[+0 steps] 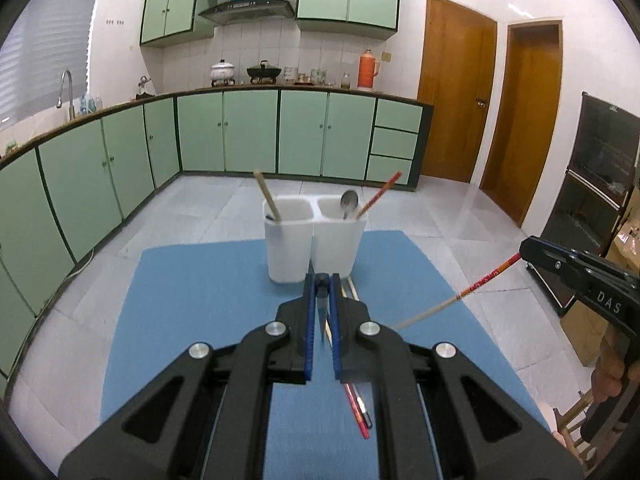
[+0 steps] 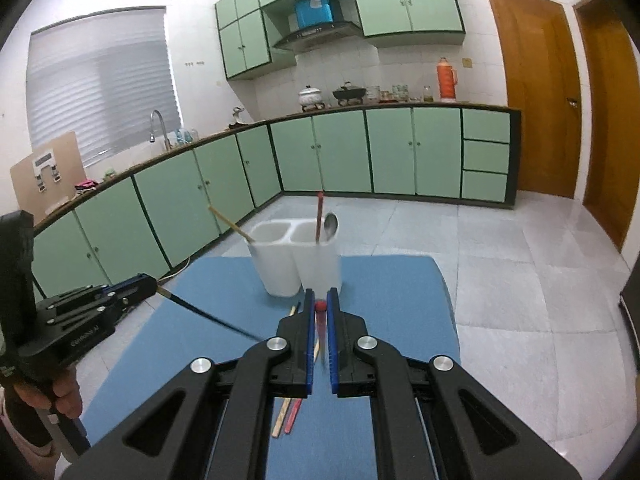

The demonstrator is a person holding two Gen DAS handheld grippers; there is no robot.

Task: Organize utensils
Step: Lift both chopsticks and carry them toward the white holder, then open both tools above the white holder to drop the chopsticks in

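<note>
Left wrist view: the left gripper (image 1: 322,280) has its jaws clenched on a dark chopstick (image 1: 322,312), its thin shaft seen end-on between the blue ribbed pads. Directly beyond stands the white holder (image 1: 314,236), a smooth plastic twin-compartment tub on the blue mat (image 1: 192,300) that covers the tabletop. Its left compartment holds a pale wooden chopstick (image 1: 266,196); its right holds a shiny metal spoon (image 1: 349,202) and a red-ended chopstick (image 1: 378,194), all leaning. To the right of the holder, the right gripper (image 1: 524,248) grasps a red-and-cream chopstick (image 1: 460,296) by its red end. More loose chopsticks (image 1: 358,412) lie on the mat nearer than the holder. Right wrist view: the right gripper's jaws are clenched on the red chopstick end, with the holder just beyond; to its left, the left gripper carries the dark chopstick, which points toward the centre. Risks, as judged: the slim, slick sticks are held near one end and could pivot or slip; the two long free ends could cross on approach; a stick striking the rim could tip the light holder.
</note>
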